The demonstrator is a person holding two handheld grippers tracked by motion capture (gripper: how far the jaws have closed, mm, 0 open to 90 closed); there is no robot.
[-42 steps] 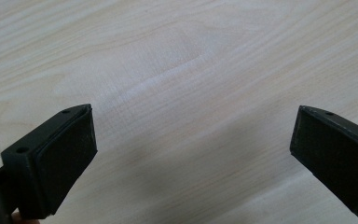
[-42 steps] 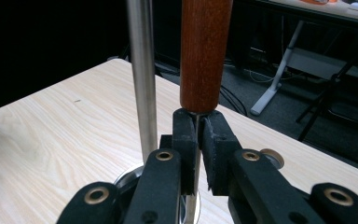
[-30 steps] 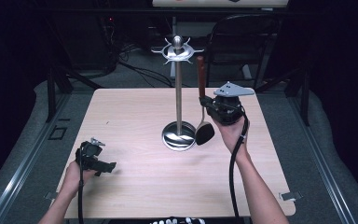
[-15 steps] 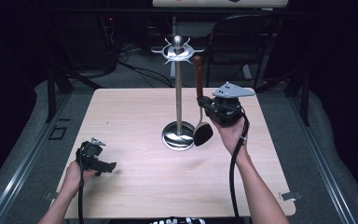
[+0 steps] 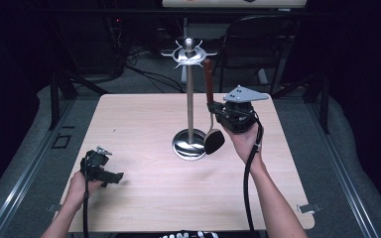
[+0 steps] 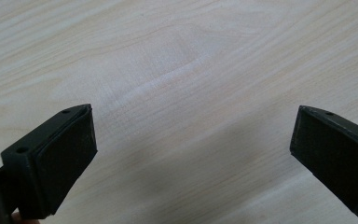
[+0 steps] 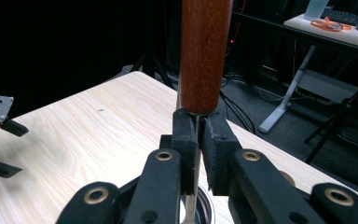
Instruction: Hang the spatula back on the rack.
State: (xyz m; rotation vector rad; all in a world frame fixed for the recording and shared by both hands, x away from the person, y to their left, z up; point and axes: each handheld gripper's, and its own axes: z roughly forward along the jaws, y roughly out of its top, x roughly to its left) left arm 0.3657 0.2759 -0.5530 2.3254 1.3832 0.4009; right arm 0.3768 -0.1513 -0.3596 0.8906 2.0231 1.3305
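Observation:
A metal utensil stand [image 5: 190, 99] with a ring of hooks on top rises from a round base [image 5: 188, 148] at the middle of the wooden table [image 5: 144, 124]. Just right of the stand, my right gripper [image 5: 213, 110] is shut on the thin metal shaft of a utensil, right below its brown wooden handle [image 5: 209, 82]. The utensil's black head [image 5: 214, 141] hangs near the base. In the right gripper view the pads [image 7: 186, 135] pinch the shaft under the handle [image 7: 204, 56]. My left gripper [image 5: 114, 177] rests low at the table's front left, open over bare wood [image 6: 177, 70] with nothing between its fingers [image 6: 70, 154].
A dark chair [image 5: 258, 44] stands behind the table's far right edge, and cables [image 5: 149, 74] lie on the floor beyond it. A desk with a keyboard [image 7: 349, 18] shows far off in the right gripper view.
My right gripper has drifted slightly left with the utensil, closer to the stand's pole. The left gripper has stayed where it was.

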